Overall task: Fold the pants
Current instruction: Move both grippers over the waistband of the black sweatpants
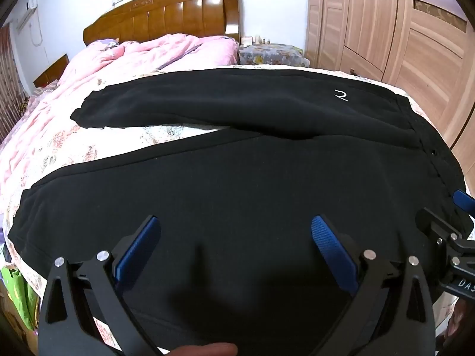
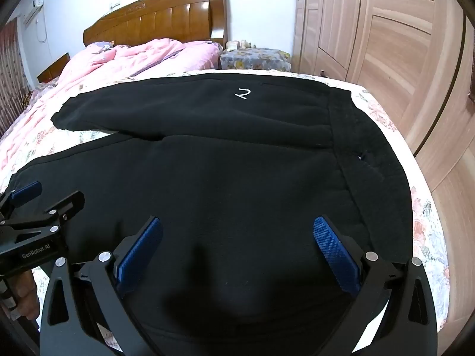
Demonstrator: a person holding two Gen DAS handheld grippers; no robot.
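Pants (image 1: 237, 178) beneath both gaping tools (image 1: 236, 249)

Even indoor light, sharp focus, fisheye bending, dark corners.

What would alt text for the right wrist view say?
Black pants lie spread flat on a floral bedsheet, legs pointing left, waistband at right. The right claw hovers open above them, with the left claw at the left edge; a pink quilt and wooden headboard lie beyond.

Wooden headboard (image 1: 178, 9), pink quilt (image 1: 124, 59), wardrobe (image 2: 386, 29), white wall (image 1: 74, 0)
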